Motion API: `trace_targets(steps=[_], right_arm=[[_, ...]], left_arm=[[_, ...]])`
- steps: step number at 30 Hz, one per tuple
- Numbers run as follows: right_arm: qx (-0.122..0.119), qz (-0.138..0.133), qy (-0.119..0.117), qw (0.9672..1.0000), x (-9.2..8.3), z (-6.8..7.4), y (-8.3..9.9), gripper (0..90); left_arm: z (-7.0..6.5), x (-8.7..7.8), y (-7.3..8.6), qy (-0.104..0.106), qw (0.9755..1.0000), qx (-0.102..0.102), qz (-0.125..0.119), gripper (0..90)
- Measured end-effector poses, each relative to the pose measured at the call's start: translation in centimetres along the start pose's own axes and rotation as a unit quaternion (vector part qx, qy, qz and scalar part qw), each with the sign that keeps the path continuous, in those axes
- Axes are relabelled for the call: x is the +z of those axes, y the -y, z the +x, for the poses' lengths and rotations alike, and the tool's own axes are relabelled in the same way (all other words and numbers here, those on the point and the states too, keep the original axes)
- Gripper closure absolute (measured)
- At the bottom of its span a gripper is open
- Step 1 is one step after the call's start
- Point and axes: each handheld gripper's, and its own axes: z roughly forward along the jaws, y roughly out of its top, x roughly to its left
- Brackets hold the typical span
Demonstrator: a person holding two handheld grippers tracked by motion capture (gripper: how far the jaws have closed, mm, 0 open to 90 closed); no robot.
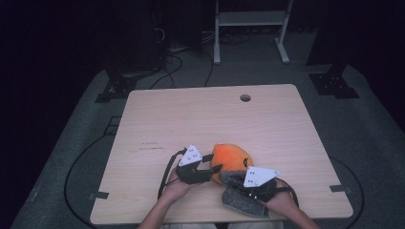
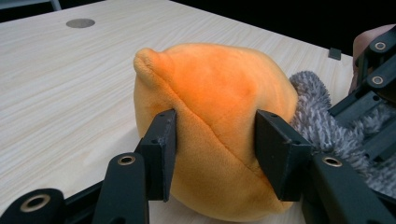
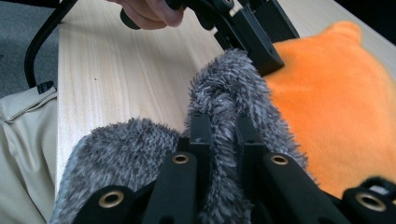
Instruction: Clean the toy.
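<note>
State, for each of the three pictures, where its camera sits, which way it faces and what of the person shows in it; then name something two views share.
High view: above the person's side, looking forward and down on the pale wooden table; forearms and both hands show.
Left gripper view: rides the left gripper, facing the round orange plush toy clamped in its jaws.
Right gripper view: rides the right gripper, pinching the shaggy grey fabric piece; the left hand shows.
Shared: toy and fabric.

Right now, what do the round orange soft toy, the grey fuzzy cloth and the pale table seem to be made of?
Round orange soft toy: likely short plush fabric, matte, with a sewn seam, dented by the left gripper.
Grey fuzzy cloth: looks like long-pile microfibre or chenille, with shaggy tufts, pinched in the right gripper.
Pale table: wood-grain surface, probably laminate, smooth.
</note>
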Motion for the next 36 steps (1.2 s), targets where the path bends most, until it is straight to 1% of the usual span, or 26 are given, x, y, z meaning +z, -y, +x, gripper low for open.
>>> trace_targets(steps=[3,5,6,7,8,9,10,11,12,14,15,17,18,19,20,21,22,23,24,25,26,28,30,32,33,36], right_arm=[[0.008,0.005,0.011,0.9999,-0.8,-0.6,0.7,80.2],[0.018,0.013,0.025,0.9994,-1.5,-1.2,1.6,80.2],[0.027,0.017,0.034,0.9989,-1.9,-1.5,2.0,80.2],[0.042,0.016,0.036,0.9983,-2.3,-1.8,2.3,80.2],[0.058,0.007,0.036,0.9977,-2.7,-2.2,2.5,80.2],[0.066,-0.005,0.036,0.9972,-3.1,-2.3,2.4,80.2],[0.070,-0.014,0.035,0.9969,-3.3,-2.4,2.2,80.2],[0.075,-0.030,0.031,0.9963,-3.4,-2.5,1.6,80.2],[0.077,-0.037,0.028,0.9959,-3.3,-2.5,1.1,80.2],[0.075,-0.045,0.026,0.9959,-2.9,-2.6,0.3,80.2],[0.073,-0.043,0.027,0.9960,-2.5,-2.7,-0.1,80.2],[0.077,-0.035,0.023,0.9962,-1.9,-3.0,-0.2,80.2],[0.082,-0.031,0.021,0.9959,-1.7,-3.1,0.0,80.2],[0.086,-0.030,0.019,0.9957,-1.6,-3.1,0.3,80.2],[0.086,-0.030,0.018,0.9957,-1.6,-3.1,0.5,80.2],[0.087,-0.029,0.017,0.9957,-1.7,-3.0,0.7,80.2],[0.084,-0.026,0.017,0.9959,-1.7,-3.0,0.8,80.2],[0.084,-0.022,0.017,0.9961,-1.9,-3.0,0.9,80.1],[0.085,-0.018,0.017,0.9961,-2.1,-3.1,0.9,80.0],[0.090,-0.022,0.016,0.9956,-2.4,-3.2,0.8,80.0],[0.092,-0.029,0.016,0.9952,-2.6,-3.3,0.5,80.0],[0.086,-0.035,0.020,0.9955,-2.8,-3.3,-0.3,80.1],[0.085,-0.043,0.019,0.9953,-2.7,-3.6,-1.3,80.1],[0.082,-0.035,0.013,0.9959,-2.2,-3.9,-2.2,80.0],[0.080,-0.030,0.010,0.9963,-2.0,-4.0,-2.5,80.1],[0.086,-0.019,0.003,0.9961,-1.7,-4.3,-2.4,80.1]], left_arm=[[0.0,0.0,0.1,-0.001,1.0000,-0.001,0.002,49.6],[0.0,0.0,0.2,0.002,1.0000,-0.001,0.002,49.2],[0.0,0.0,0.2,0.003,1.0000,0.002,0.001,49.1],[-0.1,0.1,0.1,0.002,1.0000,0.003,0.000,49.1],[-0.1,0.1,0.1,0.001,1.0000,0.006,0.000,49.1],[-0.2,0.1,0.1,0.002,1.0000,0.008,-0.001,49.0],[-0.3,0.2,0.1,0.000,0.9999,0.014,0.001,49.1],[-0.4,0.3,0.1,0.000,0.9998,0.019,0.002,49.1],[-0.5,0.3,0.0,0.000,0.9997,0.023,0.003,49.1],[-0.8,0.3,0.1,-0.001,0.9993,0.036,0.007,49.1],[-0.8,0.2,0.1,-0.002,0.9992,0.038,0.009,48.9],[-0.6,0.1,0.2,0.000,0.9994,0.033,0.005,47.8],[-0.5,0.0,0.2,-0.002,0.9996,0.028,0.004,45.4],[-0.4,0.1,0.1,-0.013,0.9998,0.018,0.003,37.6],[-0.4,0.3,0.0,-0.021,0.9997,0.004,0.010,28.5],[-0.3,0.4,0.0,-0.017,0.9998,-0.002,0.012,25.4],[-0.4,0.6,0.1,-0.010,0.9999,-0.005,0.009,26.9],[-0.6,0.6,0.1,-0.010,0.9999,0.002,0.007,33.0],[-0.8,0.7,0.0,-0.011,0.9998,0.011,0.007,35.0],[-1.0,0.7,0.0,-0.011,0.9997,0.018,0.008,37.1],[-1.1,0.7,-0.1,-0.011,0.9995,0.029,0.009,38.2],[-1.4,0.7,0.1,-0.011,0.9986,0.050,0.009,40.1],[-1.9,0.6,0.1,-0.011,0.9966,0.080,0.014,41.6],[-2.2,0.6,0.1,-0.016,0.9943,0.103,0.021,42.4],[-2.3,0.5,0.2,-0.018,0.9936,0.109,0.024,42.6],[-2.1,0.3,0.4,-0.011,0.9948,0.099,0.019,42.8]])
